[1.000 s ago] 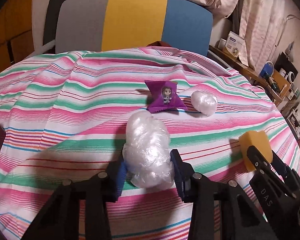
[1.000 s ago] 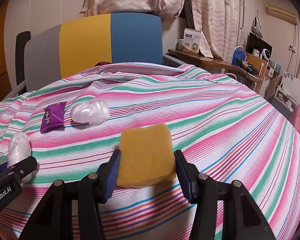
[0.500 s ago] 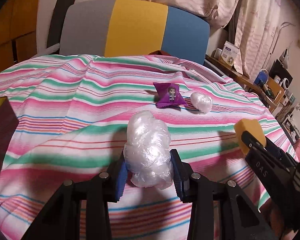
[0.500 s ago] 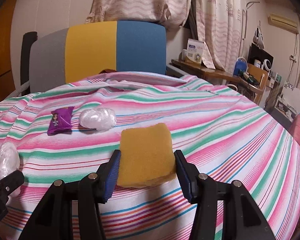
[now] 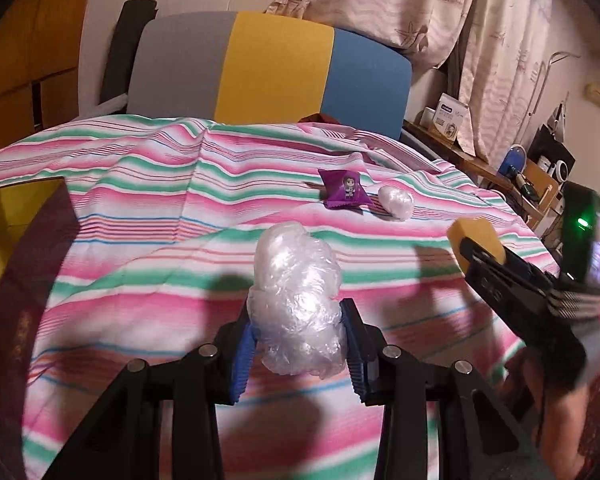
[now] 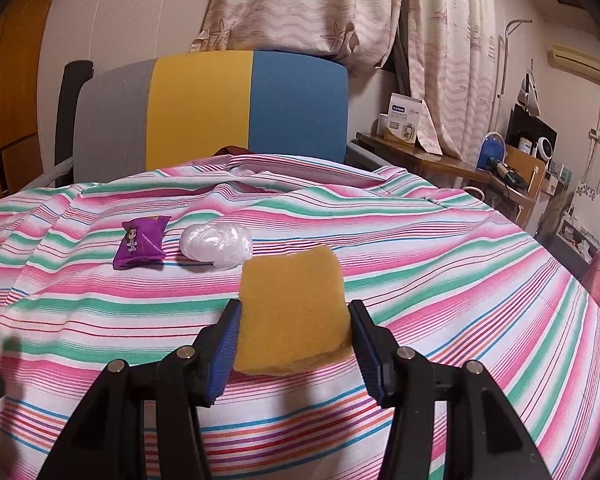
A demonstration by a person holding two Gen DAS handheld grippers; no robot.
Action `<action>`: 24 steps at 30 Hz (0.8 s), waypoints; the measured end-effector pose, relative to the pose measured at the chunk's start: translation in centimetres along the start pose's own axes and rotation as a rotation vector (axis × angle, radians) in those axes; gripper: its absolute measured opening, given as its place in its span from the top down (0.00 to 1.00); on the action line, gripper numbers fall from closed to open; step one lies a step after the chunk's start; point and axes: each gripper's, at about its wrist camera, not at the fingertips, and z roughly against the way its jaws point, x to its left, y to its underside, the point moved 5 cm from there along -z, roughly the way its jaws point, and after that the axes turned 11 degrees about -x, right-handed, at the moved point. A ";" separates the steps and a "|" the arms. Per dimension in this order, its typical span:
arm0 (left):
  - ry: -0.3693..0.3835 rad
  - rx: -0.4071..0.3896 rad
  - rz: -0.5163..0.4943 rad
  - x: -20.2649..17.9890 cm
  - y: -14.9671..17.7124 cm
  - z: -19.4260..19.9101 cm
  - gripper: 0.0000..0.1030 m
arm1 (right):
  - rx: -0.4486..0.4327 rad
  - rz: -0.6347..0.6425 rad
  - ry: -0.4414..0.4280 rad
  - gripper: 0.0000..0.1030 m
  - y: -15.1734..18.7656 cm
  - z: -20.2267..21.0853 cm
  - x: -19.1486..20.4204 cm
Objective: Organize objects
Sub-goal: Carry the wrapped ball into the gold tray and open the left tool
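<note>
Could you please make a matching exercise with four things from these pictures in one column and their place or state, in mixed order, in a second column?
Things:
1. yellow sponge
2. big plastic wad
3. purple snack packet
4. small plastic wad

Places or states:
A. lies on the striped cloth, just right of the purple item
B. held in the left gripper
C. held in the right gripper
D. lies on the cloth, printed with a cartoon figure

Pairs: 1-C, 2-B, 3-D, 4-A

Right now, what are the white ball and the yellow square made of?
The white ball looks like scrunched thin plastic film: shiny, crinkled, see-through. The yellow square seems a foam sponge: matte, fuzzy, with soft rounded corners.
</note>
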 end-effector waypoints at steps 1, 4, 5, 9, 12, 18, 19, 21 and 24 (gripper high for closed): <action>0.007 0.003 -0.001 0.2 0.2 0.6 0.61 | -0.001 0.007 0.001 0.48 0.0 0.0 0.1; 0.019 0.004 0.011 0.8 0.2 2.3 0.61 | -0.008 0.030 0.004 0.48 -0.1 0.2 0.5; 0.021 0.000 0.015 1.0 0.1 2.8 0.61 | -0.011 0.036 0.004 0.48 -0.1 0.3 0.6; 0.021 -0.028 0.031 2.3 -0.7 5.3 0.61 | -0.026 0.050 -0.002 0.48 -0.3 0.6 0.8; 0.003 -0.055 0.030 3.5 -1.5 7.0 0.61 | -0.032 0.059 -0.003 0.48 -0.3 0.7 1.0; -0.064 -0.086 0.081 7.9 -3.0 10.0 0.61 | -0.047 0.088 -0.024 0.48 -0.5 1.1 1.7; -0.073 -0.092 0.085 8.4 -3.2 10.4 0.61 | -0.050 0.094 -0.024 0.48 -0.5 1.2 1.8; -0.086 -0.103 0.097 9.7 -3.6 11.2 0.61 | -0.048 0.106 -0.024 0.48 -0.5 1.1 2.0; -0.136 -0.108 0.108 12.2 -4.3 12.2 0.61 | -0.044 0.127 -0.046 0.48 -0.6 1.2 2.6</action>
